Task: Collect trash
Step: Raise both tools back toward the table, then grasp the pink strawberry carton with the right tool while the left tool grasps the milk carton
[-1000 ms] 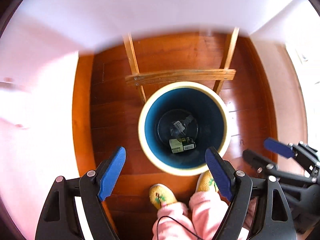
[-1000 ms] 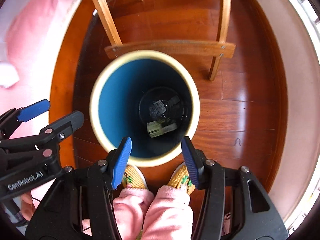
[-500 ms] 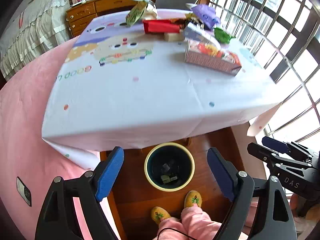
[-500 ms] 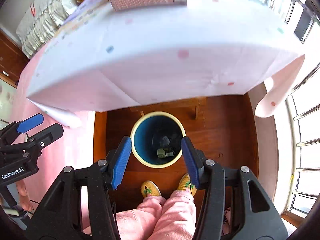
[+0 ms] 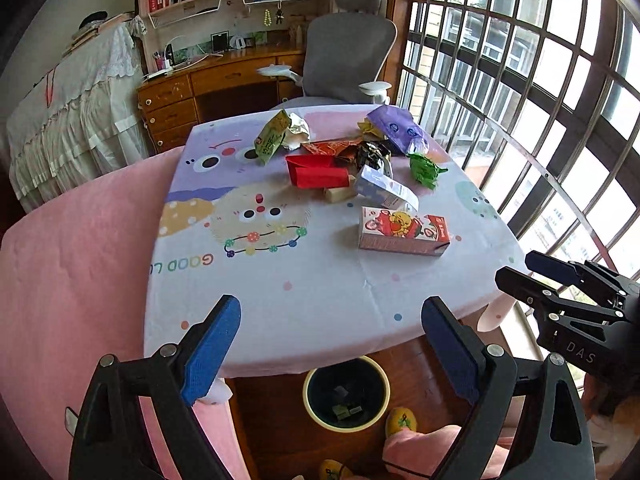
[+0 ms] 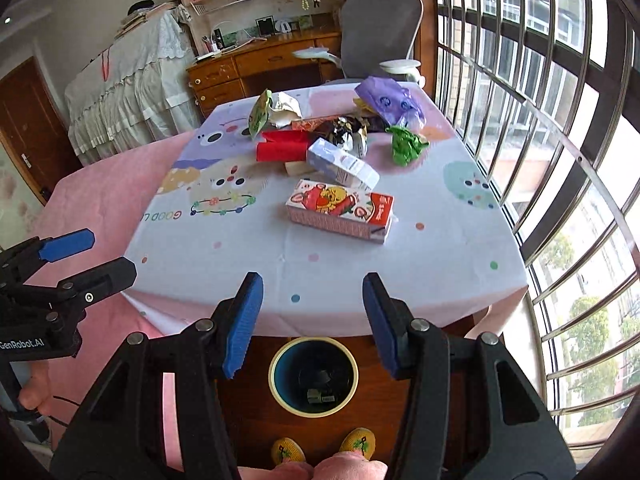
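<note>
Both tongs hang empty above the near edge of the worktop (image 5: 320, 296). The left tongs (image 5: 332, 344) are spread wide with nothing between the blue pads; the right tongs (image 6: 312, 320) are open too, a little narrower, and hold nothing.

The trash lies ahead of both tongs, well apart from them, toward the far half of the cloth. Nearest is the cartoon carton (image 6: 340, 210), lying flat, ahead and slightly right of the right tongs. Just beyond it sits a pale blue box (image 6: 340, 162), tilted and apparently propped on something beneath it. Past that lie a red box (image 5: 318, 172), a green crumpled wrapper (image 6: 406, 146), a purple bag (image 5: 396, 128) and a green snack packet (image 5: 272, 138), packed close together. The bin (image 6: 314, 376) stands on the floor below the tongs, half tucked under the worktop's edge, with a few scraps at its bottom.

The likely next step is a reach forward for the carton. Risks as I judge them: pads closing on its broad flat face could slide it along the cloth instead of lifting it; a grab into the far heap may snag two pieces at once; and since the worktop overhangs the bin, a release made too early would drop trash onto the cloth or floor.
</note>
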Tool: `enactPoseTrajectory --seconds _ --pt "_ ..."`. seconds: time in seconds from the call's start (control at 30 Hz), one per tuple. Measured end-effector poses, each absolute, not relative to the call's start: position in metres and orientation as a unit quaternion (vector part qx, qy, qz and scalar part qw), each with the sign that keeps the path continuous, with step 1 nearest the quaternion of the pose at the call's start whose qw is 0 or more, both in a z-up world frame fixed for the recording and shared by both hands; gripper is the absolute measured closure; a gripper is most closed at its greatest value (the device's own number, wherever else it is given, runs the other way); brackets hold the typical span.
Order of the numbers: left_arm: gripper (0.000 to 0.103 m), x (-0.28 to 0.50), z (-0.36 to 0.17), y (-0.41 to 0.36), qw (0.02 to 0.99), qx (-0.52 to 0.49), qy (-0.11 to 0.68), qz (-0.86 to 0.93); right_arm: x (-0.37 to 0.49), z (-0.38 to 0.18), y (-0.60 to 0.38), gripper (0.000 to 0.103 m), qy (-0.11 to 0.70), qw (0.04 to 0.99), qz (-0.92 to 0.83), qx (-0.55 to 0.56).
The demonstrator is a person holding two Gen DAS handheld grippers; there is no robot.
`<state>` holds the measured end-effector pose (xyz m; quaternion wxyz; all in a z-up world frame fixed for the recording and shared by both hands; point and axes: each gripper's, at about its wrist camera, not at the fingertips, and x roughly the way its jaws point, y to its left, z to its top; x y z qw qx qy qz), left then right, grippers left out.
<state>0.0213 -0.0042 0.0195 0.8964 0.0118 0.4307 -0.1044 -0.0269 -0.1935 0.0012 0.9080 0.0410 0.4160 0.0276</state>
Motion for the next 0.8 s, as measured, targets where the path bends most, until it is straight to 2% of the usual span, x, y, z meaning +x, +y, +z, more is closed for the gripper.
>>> enactPoseTrajectory --seconds 0.23,0.47,0.63,0.8 --pt "0.011 0.068 -0.007 -0.009 0.886 -0.005 0.460 -0.062 0.025 0.000 -0.207 0.054 0.428 0.902 0.058 -0.007" --pt "0.016 0.138 -0.052 -0.039 0.852 -0.074 0.517 -0.041 0.116 -0.052 -0.220 0.053 0.466 0.869 0.141 -0.084" --pt "0.019 0.168 -0.071 -0.054 0.842 -0.122 0.525 -0.012 0.170 -0.092 -0.218 0.042 0.493 0.828 0.223 -0.146" --pt "0.019 0.172 -0.082 -0.065 0.839 -0.104 0.533 0.016 0.202 -0.129 -0.208 0.041 0.516 0.781 0.284 -0.207"
